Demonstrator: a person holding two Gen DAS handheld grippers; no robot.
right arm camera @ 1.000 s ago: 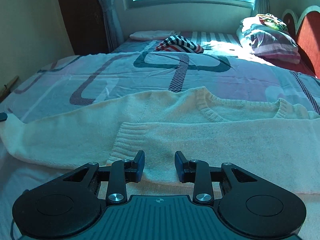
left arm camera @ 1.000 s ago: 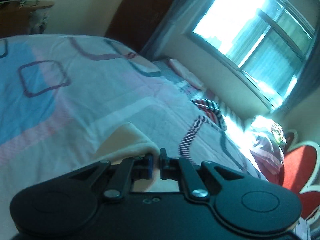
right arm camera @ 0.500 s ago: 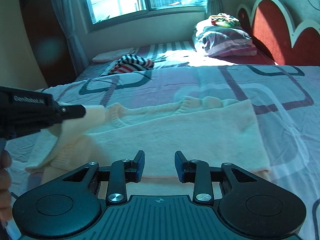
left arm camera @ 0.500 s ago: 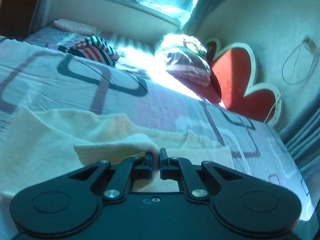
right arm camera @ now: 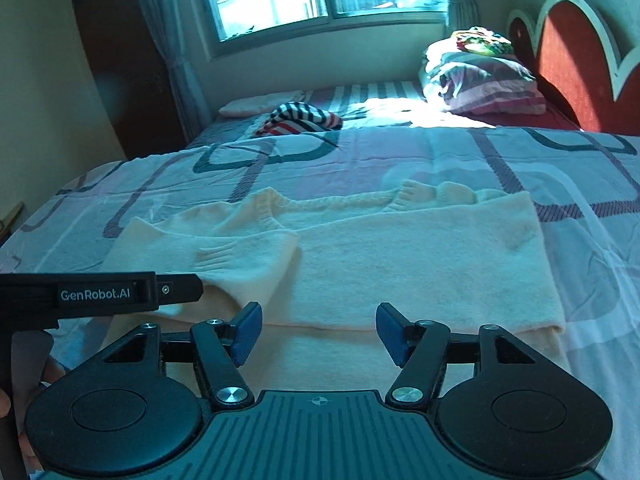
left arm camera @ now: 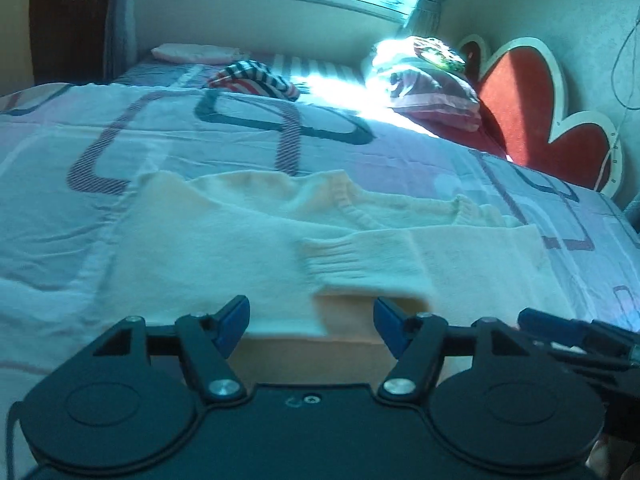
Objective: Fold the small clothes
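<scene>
Sleeve let go, now folded across the sweater (left arm camera: pixel 240 240).
Left gripper (left arm camera: pixel 311 320), clamped on the cuff (left arm camera: pixel 352 260) before, now gapes wide; right gripper (right arm camera: pixel 319 332) also spread wider, empty, cuff at its 11 o'clock.

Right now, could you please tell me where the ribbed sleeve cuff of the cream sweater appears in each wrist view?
Left wrist: the ribbed sleeve cuff lies centre frame, folded across the cream sweater, just beyond the open left tongs.
Right wrist: the cuff lies left of centre, above the open right tongs.
Shared landmark: the striped garment near the window.
</scene>
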